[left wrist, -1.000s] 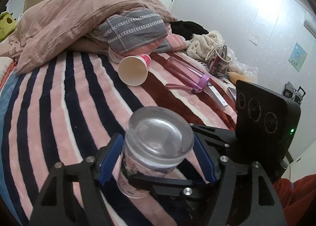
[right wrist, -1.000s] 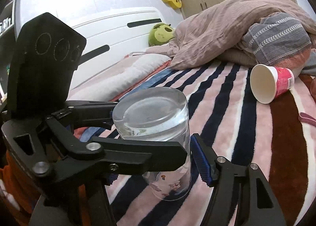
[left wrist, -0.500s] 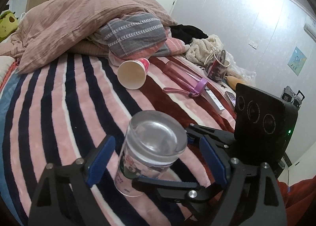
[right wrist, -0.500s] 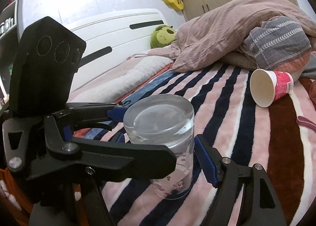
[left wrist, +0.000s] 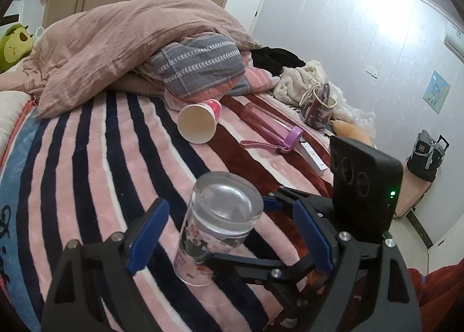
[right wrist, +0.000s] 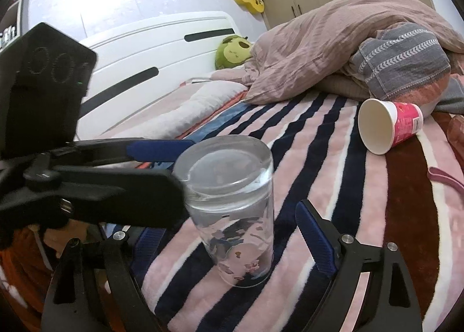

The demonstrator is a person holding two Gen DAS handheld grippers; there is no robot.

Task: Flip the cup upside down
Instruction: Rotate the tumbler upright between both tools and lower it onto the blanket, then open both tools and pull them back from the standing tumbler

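Observation:
A clear glass cup (left wrist: 214,227) with cartoon prints stands upside down on the striped blanket, thick base up. It also shows in the right wrist view (right wrist: 232,210). My left gripper (left wrist: 229,239) is open, its blue pads apart on either side of the cup and not touching it. My right gripper (right wrist: 232,242) is open too, its pads standing clear of the cup's sides. The two grippers face the cup from opposite sides and their fingers cross near it.
A pink paper cup (left wrist: 198,121) lies on its side farther up the bed. A pink bottle with a strap (left wrist: 272,131), a white box (left wrist: 313,155) and a mug (left wrist: 316,108) lie to the right. A heaped duvet (left wrist: 130,41) fills the back.
Both grippers have opened and drawn back from the cup, which stays standing upside down on the blanket.

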